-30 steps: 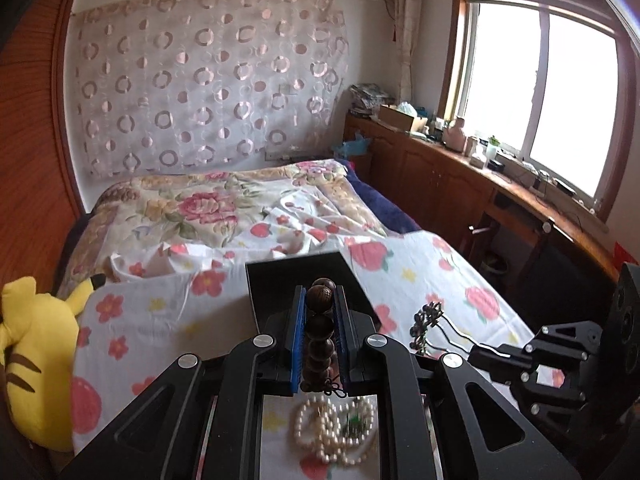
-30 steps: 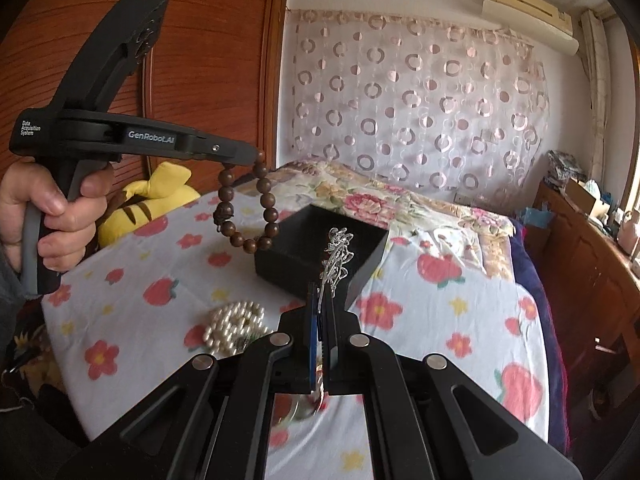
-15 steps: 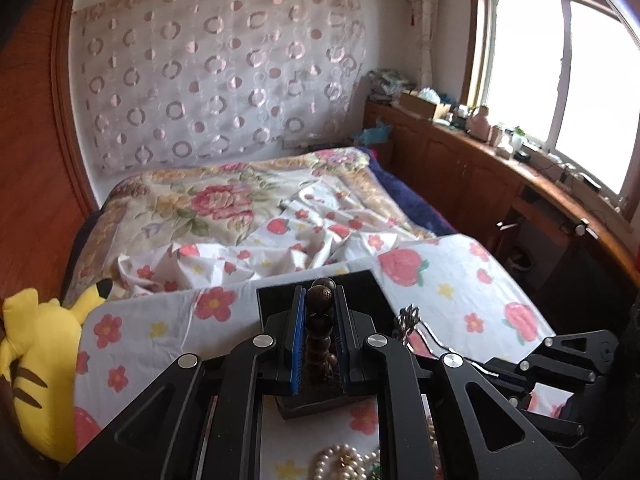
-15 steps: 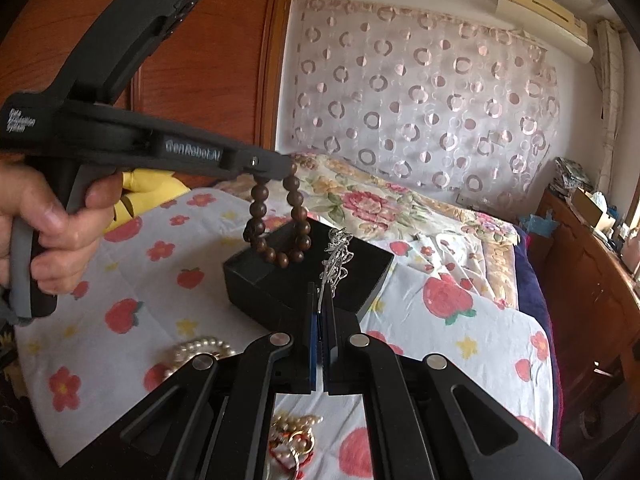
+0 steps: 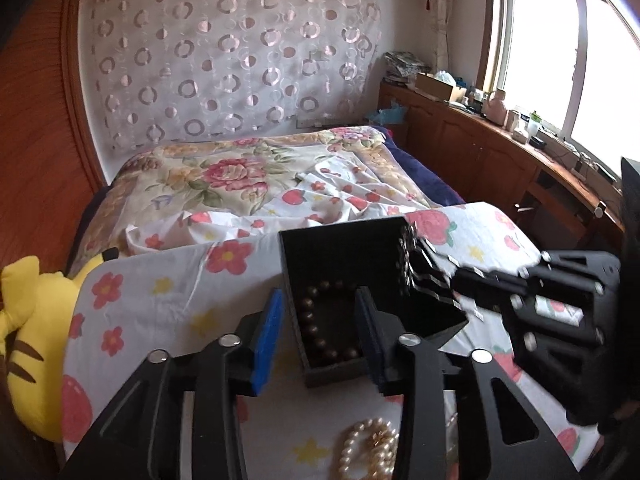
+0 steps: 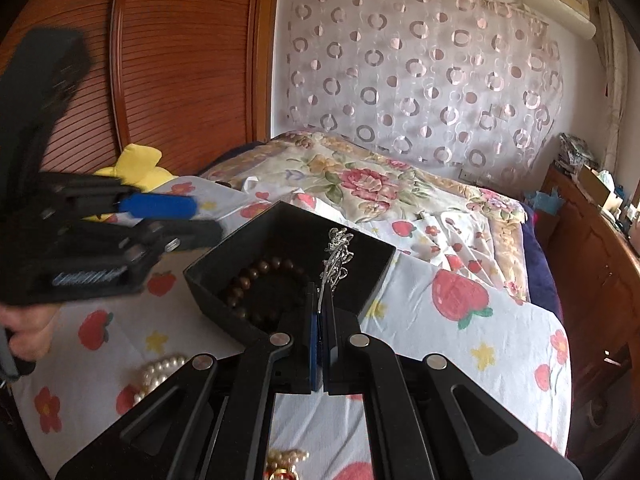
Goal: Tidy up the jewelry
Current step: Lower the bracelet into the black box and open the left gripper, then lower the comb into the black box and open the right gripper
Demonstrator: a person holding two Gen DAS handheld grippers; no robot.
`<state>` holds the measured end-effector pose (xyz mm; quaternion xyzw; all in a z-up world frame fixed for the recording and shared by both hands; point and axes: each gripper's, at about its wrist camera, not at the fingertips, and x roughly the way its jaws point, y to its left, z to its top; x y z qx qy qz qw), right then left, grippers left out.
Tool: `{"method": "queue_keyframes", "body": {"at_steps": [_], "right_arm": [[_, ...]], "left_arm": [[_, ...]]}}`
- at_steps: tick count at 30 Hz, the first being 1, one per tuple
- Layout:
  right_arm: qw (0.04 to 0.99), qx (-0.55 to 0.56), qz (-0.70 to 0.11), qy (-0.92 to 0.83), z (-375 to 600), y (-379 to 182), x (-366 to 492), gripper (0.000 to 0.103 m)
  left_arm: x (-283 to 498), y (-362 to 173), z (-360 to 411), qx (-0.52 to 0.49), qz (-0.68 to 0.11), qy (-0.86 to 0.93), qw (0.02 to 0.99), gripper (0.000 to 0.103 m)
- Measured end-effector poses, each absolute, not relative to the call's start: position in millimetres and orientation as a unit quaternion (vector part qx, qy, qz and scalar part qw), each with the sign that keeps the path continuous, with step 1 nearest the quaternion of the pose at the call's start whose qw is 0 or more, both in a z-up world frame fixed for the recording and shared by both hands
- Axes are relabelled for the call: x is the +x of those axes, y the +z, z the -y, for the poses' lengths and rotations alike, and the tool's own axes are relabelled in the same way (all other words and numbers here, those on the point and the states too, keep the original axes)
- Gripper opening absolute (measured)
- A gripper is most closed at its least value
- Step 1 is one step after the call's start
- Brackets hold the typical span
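Note:
An open black box (image 5: 340, 226) stands on a table under a flowered cloth. A brown bead bracelet (image 5: 324, 324) lies on the box floor, free of any grip. My left gripper (image 5: 318, 316) hovers just over it; its jaws are opening, and the blue pads (image 5: 266, 336) touch nothing. My right gripper (image 6: 320, 300) is shut on a silver ornament (image 6: 336, 256) and holds it upright over the box (image 6: 288, 216), beside the bracelet (image 6: 256, 276). The left gripper (image 6: 200, 220) shows blurred at the box's left rim. In the left wrist view the right gripper (image 5: 428, 264) reaches in from the right.
A pearl necklace (image 5: 368, 448) lies on the cloth in front of the box, with a gold piece (image 6: 284, 460) nearby. A yellow plush toy (image 5: 28, 340) sits at the table's left. Behind is a floral bed (image 5: 240, 168); a wooden counter (image 5: 500, 152) runs along the right.
The left gripper sank over the box and opened, and the bead bracelet dropped from it into the box. The right gripper carried the silver ornament over the box.

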<state>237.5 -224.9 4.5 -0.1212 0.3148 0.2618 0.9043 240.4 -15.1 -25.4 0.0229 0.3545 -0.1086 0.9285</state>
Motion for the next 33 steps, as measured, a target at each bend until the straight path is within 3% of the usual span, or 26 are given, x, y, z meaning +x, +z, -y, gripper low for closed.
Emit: {"method": "queue_keyframes", "body": {"at_steps": [3,8,21,22,23,24,25,33], "right_arm": [[0.901,-0.124,-0.323,0.261,216.7,1.3,246.2,0.002],[0.896,-0.123,-0.337,0.262,206.2,-7.1,253.1,0.002],[0.888,-0.127,-0.343,0.278,197.7,-12.2,247.8,0.007],[0.887,-0.132,-0.344,0.277,196.9,-12.7,247.9,0.010],[0.889,-0.136,-0.344,0.270,196.0,-14.1,249.5,0.020],[0.891,-0.136,-0.343,0.264,197.0,-13.3,250.2,0.047],[0.893,-0.129,-0.344,0.261,198.0,-13.0,252.5,0.057],[0.893,-0.111,-0.341,0.272,203.7,-1.8,254.4,0.058]], "left_arm": [[229.7,-28.2,6.0,0.019,-0.349,-0.106,0.931,0.054],[209.0,-36.5,-6.2,0.015,-0.344,-0.102,0.933,0.064],[177.3,-55.7,-12.6,0.003,-0.353,-0.110,0.929,0.071],[175.7,-58.1,-11.4,0.003,-0.354,-0.111,0.928,0.071],[174.8,-60.7,-10.6,0.003,-0.357,-0.111,0.928,0.071],[174.0,-62.5,-9.8,0.004,-0.358,-0.111,0.927,0.072],[173.5,-64.4,-8.9,0.006,-0.360,-0.109,0.927,0.072],[166.8,-71.6,-8.4,0.011,-0.365,-0.110,0.924,0.071]]}}
